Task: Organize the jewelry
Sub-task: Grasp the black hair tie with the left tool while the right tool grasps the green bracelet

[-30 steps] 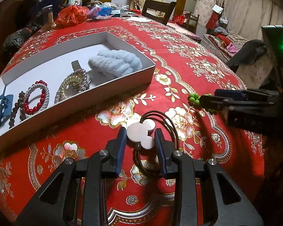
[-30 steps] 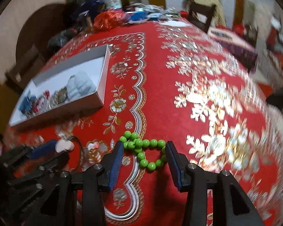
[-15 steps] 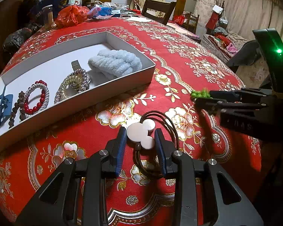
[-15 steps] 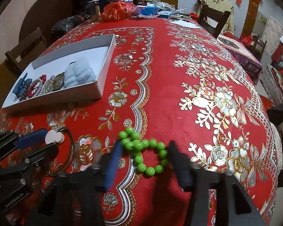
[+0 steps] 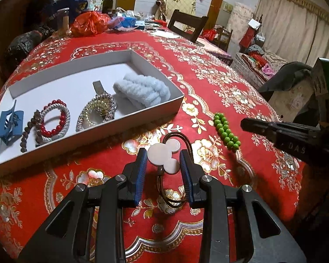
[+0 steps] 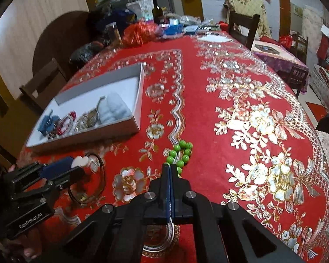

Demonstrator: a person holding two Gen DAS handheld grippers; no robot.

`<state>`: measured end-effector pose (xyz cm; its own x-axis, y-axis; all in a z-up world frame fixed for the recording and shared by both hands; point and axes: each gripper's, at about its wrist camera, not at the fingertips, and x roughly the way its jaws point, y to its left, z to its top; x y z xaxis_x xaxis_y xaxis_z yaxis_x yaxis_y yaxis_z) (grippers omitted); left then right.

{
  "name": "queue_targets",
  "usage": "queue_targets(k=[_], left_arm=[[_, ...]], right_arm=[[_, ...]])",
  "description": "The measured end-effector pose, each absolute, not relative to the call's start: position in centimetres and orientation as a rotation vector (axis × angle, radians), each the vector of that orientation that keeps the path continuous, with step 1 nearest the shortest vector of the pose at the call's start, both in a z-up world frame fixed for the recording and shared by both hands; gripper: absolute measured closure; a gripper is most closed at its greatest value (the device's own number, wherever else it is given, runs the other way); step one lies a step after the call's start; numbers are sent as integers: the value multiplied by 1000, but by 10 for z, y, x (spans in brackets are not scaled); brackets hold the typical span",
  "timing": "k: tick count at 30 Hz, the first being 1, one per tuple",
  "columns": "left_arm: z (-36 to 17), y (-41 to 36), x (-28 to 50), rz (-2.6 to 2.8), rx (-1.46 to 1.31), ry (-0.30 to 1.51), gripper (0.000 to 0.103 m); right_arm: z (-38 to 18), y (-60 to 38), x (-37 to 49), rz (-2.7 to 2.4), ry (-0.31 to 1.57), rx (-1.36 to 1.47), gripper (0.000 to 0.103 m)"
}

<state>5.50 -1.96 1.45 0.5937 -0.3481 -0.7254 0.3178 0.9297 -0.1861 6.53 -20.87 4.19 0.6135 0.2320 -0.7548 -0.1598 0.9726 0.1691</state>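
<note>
My left gripper point(image 5: 163, 164) is open, its jaws on either side of a white mouse-shaped charm point(image 5: 164, 153) on a dark cord bracelet point(image 5: 175, 192) lying on the red tablecloth. A green bead bracelet point(image 5: 226, 131) lies bunched to its right. My right gripper point(image 6: 170, 171) is shut, its tips at the near end of the green beads point(image 6: 181, 154); whether it pinches a bead or the string is unclear. A white tray point(image 5: 179, 100) holds a blue hair clip point(image 5: 9, 125), a red bead bracelet point(image 5: 54, 120), a silver bracelet point(image 5: 96, 111) and a fluffy blue scrunchie point(image 5: 142, 89).
The tray point(image 6: 140, 100) stands left of both grippers. Bags, a jar point(image 5: 63, 20) and a bottle point(image 5: 108, 1) crowd the table's far end. A dark chair point(image 5: 186, 25) stands behind the table. The table edge falls away on the right.
My right gripper has closed from wide open to shut at the green beads, which now lie bunched in a line. It has drawn back to the right. The left gripper stays around the charm.
</note>
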Motion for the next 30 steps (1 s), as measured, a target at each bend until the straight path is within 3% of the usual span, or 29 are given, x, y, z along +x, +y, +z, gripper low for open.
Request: queue_targets(k=[4,7,9,12,14,16,18,20,21,30], left_arm=[[15,-19,52,-387,-43,855,74],[15,-20,49,-389,-43,855,74],[16,-19,49,-388,-42,853,74],[17,-18,51,-386,-42,854,74],[15,-17,53,-386,-42,860,74],[14,-18,54,-386,-45,864,74],[14,-20,53,-389,-43,865,74],[15,-20,53,-391,-44,863,74],[15,-20,53,-393,-45,862,74],[17,-17,51,-382,-48,860,74]], right_arm=[[39,-218,72,163,882,125,102],[28,-218,82,169,922,167,87],[22,-204,87,190,938,112,70],[10,-185,89,195,968,0,62],[7,-172,86,189,958,-106,63],[7,-171,83,209,961,-104,71],[7,-176,80,208,968,-90,85],[9,-182,76,215,975,-52,86],[13,-182,73,216,959,-47,103],[40,-201,65,210,849,80,103]])
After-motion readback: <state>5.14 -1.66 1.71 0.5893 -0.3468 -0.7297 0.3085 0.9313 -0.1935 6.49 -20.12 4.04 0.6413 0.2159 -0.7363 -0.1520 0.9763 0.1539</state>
